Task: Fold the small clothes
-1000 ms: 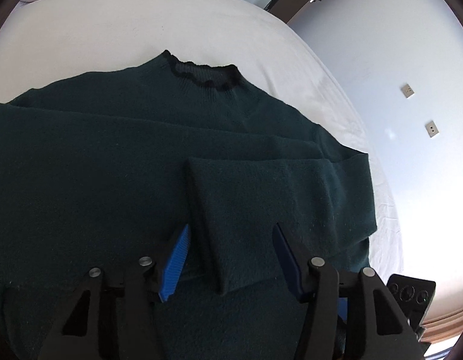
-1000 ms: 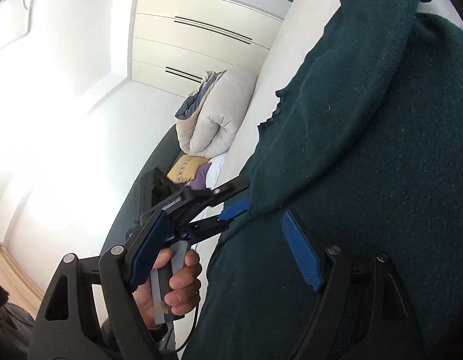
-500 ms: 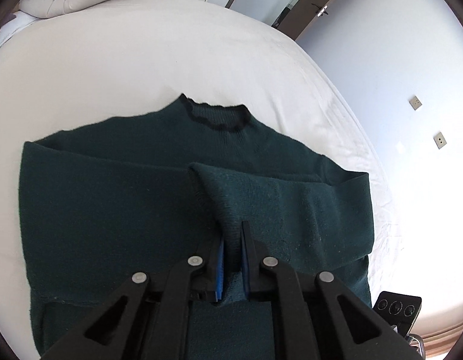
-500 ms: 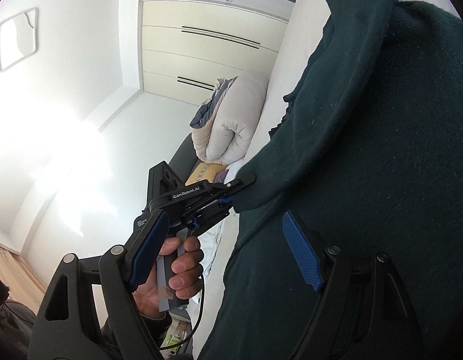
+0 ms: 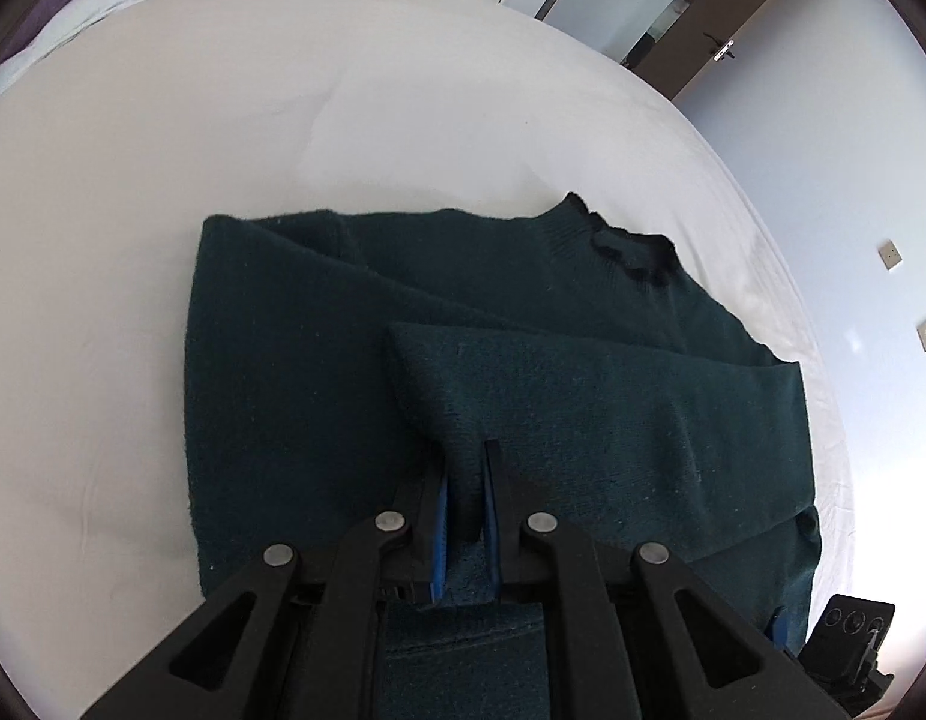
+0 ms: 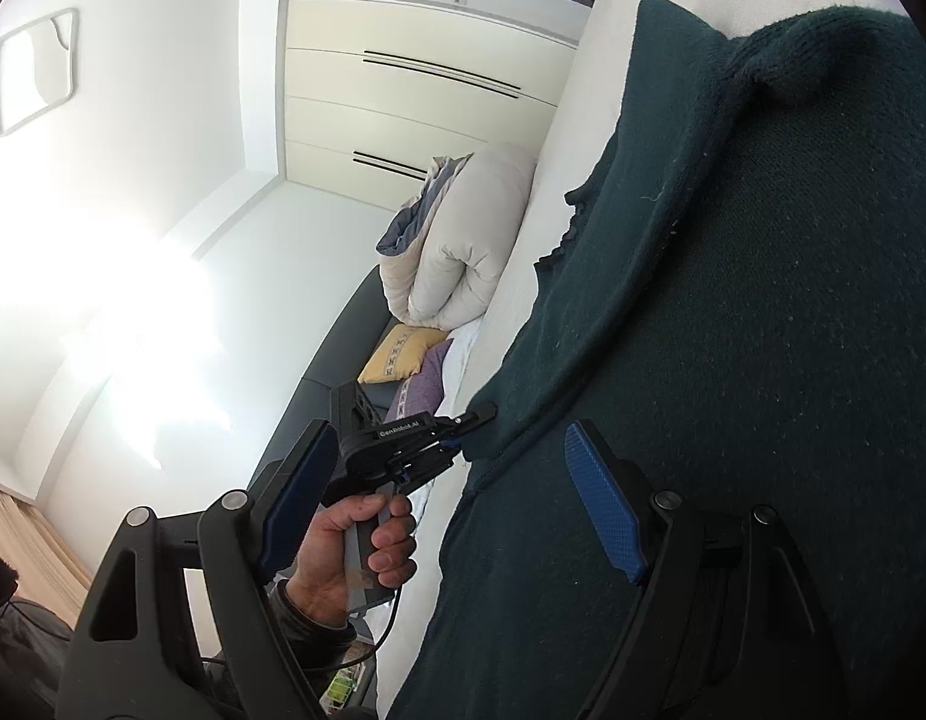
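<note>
A white-sheeted bed point(image 5: 282, 150) carries a dark green knit sweater point(image 5: 294, 396), spread flat with its frilled collar point(image 5: 631, 246) toward the far side and one sleeve point(image 5: 613, 396) folded across the chest. At the bed's head sit a rolled cream duvet point(image 6: 463, 240) and a yellow cushion point(image 6: 402, 354). The left tool point(image 5: 464, 510), gripped by the person's hand point(image 6: 348, 546), is clamped on the sleeve's cuff end, a pinch of knit bunched between its blue pads; its jaws have just been closing onto that fabric. The right tool point(image 6: 456, 516) hovers near the sweater's edge with its pads point(image 6: 607, 516) apart and nothing between them. The knit looks thick, soft and limp: likely light, prone to sag and stretch from a single pinch, though its fuzzy surface should resist slipping. Hems, cuffs and shoulder seams appear the firmest places to take hold.
</note>
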The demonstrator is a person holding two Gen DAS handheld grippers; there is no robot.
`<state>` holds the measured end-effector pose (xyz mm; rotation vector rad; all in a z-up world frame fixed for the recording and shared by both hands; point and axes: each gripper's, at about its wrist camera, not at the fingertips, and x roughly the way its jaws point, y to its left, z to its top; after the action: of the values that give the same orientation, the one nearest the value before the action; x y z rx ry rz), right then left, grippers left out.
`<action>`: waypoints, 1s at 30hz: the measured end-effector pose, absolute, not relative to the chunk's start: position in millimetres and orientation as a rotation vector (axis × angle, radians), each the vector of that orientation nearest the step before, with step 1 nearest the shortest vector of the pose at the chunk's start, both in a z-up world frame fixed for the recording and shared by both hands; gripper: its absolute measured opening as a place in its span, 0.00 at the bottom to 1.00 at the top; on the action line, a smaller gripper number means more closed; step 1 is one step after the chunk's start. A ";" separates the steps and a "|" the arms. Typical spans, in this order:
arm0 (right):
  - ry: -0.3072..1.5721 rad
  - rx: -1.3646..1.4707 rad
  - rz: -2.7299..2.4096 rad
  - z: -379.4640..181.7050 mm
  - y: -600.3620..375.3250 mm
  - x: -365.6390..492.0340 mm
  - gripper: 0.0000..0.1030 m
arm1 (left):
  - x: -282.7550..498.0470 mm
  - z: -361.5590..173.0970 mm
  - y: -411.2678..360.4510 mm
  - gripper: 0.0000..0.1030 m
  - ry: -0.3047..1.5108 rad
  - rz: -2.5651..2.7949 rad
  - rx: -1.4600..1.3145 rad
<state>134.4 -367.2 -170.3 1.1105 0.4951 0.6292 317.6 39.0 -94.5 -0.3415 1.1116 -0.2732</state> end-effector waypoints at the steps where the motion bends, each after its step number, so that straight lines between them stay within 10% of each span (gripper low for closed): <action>1: 0.496 1.110 0.627 -171.5 -366.9 135.5 0.75 | 319.3 -98.1 37.7 0.13 1.107 -0.270 -0.342; 8: 0.580 1.054 0.530 -143.7 -365.6 137.4 0.76 | 313.3 -92.0 25.7 0.41 1.077 -0.314 -0.317; 30: 0.566 1.171 0.071 -135.4 -483.6 204.1 0.71 | 309.1 -94.8 25.3 0.41 1.044 -0.335 -0.320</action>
<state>204.1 -483.6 -135.4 1.1707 0.5656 0.0709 309.1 25.3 -94.8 -0.3201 1.0443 -0.3354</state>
